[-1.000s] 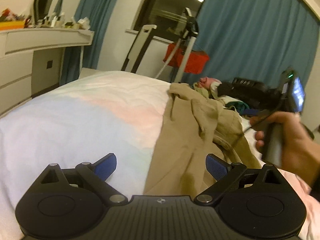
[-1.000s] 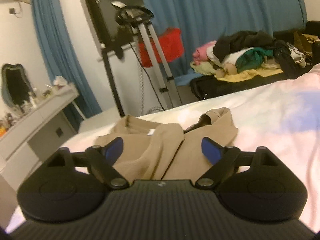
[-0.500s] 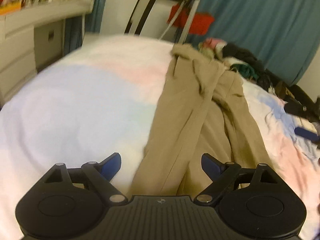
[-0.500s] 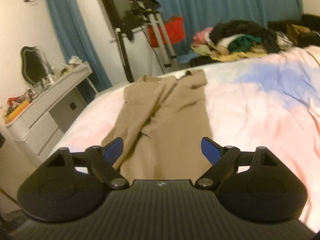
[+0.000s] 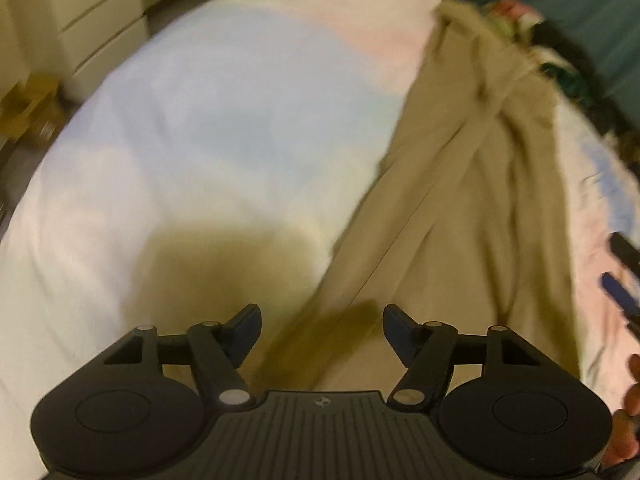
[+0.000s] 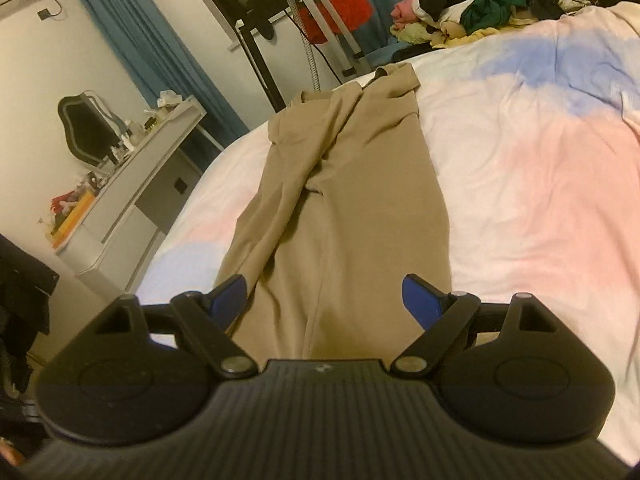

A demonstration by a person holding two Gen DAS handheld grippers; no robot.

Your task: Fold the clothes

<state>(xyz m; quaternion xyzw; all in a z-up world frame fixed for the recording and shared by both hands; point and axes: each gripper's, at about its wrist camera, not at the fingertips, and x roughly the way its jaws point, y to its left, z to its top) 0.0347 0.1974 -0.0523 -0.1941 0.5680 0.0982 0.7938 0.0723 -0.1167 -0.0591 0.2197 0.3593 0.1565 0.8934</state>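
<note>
Tan trousers lie stretched along the pastel bedsheet, waistband at the far end and legs running toward me. In the left wrist view the trousers run down the right half of the blurred picture. My left gripper points steeply down over the near end of a trouser leg. Its jaws are closing, with cloth below the gap and the pads apart from it. My right gripper hovers open over the near leg ends, nothing pressed between its blue pads. Its tip shows at the right edge of the left wrist view.
A white dresser with a mirror stands left of the bed. A pile of clothes sits beyond the far end, beside a red-topped stand and blue curtains. A hand shows at the lower right.
My left gripper tipped down toward the bed and its jaws narrowed. My right gripper pulled back along the trousers toward the leg ends, jaws unchanged.
</note>
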